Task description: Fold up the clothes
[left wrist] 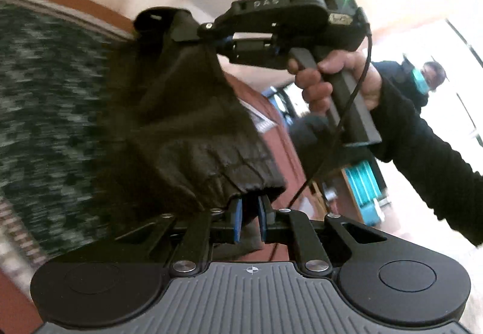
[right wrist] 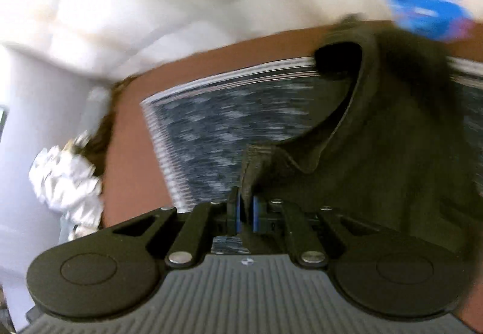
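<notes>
A dark olive-brown garment (left wrist: 181,122) with a gathered elastic band hangs in the air between both grippers. My left gripper (left wrist: 250,213) is shut on its elastic edge. In the left wrist view the right gripper (left wrist: 211,35) is held in a hand and pinches the garment's other end higher up. In the right wrist view my right gripper (right wrist: 247,207) is shut on a fold of the same garment (right wrist: 377,138), which drapes to the right. Both views are motion-blurred.
A dark speckled mat (left wrist: 51,98) lies on a brown table (right wrist: 132,168) below the garment. Crumpled foil (right wrist: 66,180) sits at the table's left edge. A blue object (right wrist: 428,14) lies at the far right. A masked person (left wrist: 428,80) stands behind.
</notes>
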`<move>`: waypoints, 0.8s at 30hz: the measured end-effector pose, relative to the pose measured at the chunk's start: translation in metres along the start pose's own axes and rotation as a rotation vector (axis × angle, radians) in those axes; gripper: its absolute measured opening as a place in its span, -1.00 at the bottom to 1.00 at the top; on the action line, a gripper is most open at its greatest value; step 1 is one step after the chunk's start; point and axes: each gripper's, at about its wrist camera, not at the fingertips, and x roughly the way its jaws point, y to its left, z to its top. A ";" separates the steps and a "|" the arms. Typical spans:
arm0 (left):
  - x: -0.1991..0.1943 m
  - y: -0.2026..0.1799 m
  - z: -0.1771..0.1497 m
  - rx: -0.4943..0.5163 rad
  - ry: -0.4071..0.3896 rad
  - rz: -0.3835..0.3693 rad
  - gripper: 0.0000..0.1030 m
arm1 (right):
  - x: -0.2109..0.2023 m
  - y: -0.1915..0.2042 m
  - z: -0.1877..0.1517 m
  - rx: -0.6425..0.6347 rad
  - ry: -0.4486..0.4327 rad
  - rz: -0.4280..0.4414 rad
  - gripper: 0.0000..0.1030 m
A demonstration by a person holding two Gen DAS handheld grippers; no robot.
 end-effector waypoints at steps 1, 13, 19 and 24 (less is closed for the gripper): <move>-0.016 0.011 -0.004 -0.024 -0.019 0.023 -0.47 | 0.016 0.017 0.005 -0.027 0.025 0.019 -0.83; -0.130 0.144 -0.010 -0.243 -0.108 0.366 -0.49 | 0.216 0.102 0.014 -0.112 0.138 -0.035 -0.54; -0.131 0.161 0.028 -0.104 -0.058 0.369 -0.47 | 0.113 0.086 -0.024 -0.123 -0.043 -0.119 -0.32; -0.111 0.169 0.046 0.035 0.093 0.393 -0.22 | 0.100 0.066 -0.126 0.051 -0.024 -0.092 -0.30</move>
